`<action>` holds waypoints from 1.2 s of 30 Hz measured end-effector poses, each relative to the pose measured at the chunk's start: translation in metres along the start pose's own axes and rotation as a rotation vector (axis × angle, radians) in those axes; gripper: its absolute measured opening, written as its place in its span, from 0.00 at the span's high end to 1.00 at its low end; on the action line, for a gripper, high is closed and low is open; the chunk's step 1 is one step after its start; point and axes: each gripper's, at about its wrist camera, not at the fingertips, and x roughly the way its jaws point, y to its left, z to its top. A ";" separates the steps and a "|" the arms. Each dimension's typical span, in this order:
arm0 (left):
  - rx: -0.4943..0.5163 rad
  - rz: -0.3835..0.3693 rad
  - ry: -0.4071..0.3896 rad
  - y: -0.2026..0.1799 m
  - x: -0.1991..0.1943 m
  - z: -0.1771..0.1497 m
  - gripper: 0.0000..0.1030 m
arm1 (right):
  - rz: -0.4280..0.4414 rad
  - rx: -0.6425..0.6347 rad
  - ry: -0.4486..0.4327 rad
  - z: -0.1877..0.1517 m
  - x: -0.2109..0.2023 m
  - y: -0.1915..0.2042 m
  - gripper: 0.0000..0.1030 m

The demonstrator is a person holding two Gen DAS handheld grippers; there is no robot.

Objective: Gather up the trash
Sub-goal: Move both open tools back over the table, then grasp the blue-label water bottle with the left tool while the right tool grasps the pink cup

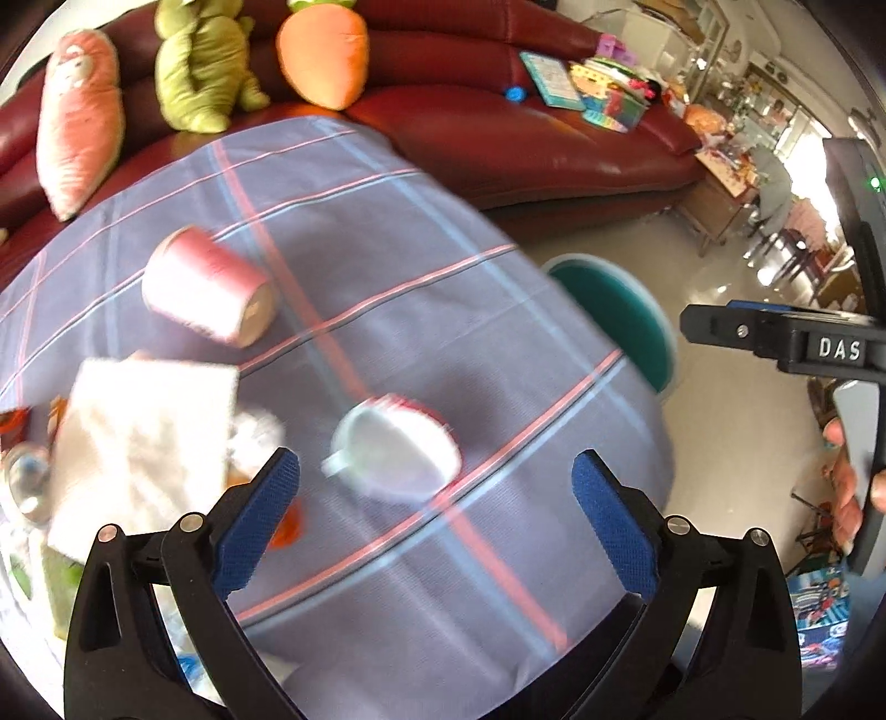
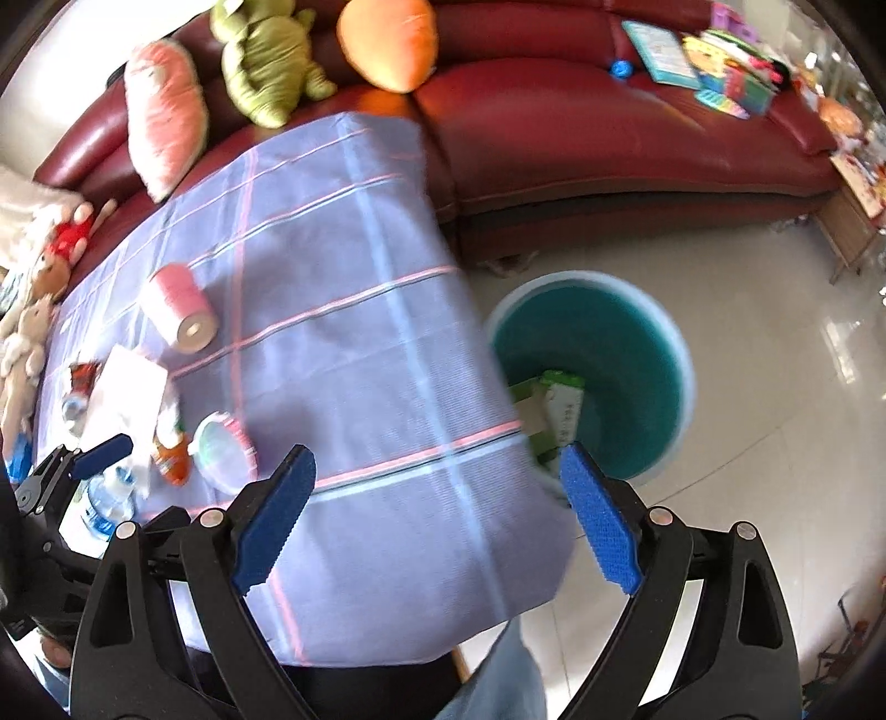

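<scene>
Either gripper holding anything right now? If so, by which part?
Nothing is held. The left gripper and the right gripper are both open, with only the tablecloth showing between their pads.

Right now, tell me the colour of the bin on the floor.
Teal inside with a pale rim: the bin shows best in the right wrist view.

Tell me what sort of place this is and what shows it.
Most likely a home living room. A dark red leather sofa carries plush toys such as an orange carrot cushion, and a low table under a lilac checked cloth stands in front of it, with a teal round bin on the tiled floor.
</scene>
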 end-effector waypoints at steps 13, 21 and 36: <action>-0.036 0.196 0.022 0.105 -0.059 -0.080 0.04 | 0.077 -0.214 0.086 -0.038 0.016 0.116 0.17; -0.036 0.254 0.049 0.145 -0.071 -0.113 0.10 | 0.085 -0.292 0.144 -0.056 0.029 0.151 0.17; 0.176 0.249 0.140 0.120 -0.040 -0.115 0.32 | 0.088 -0.280 0.187 -0.055 0.046 0.158 0.17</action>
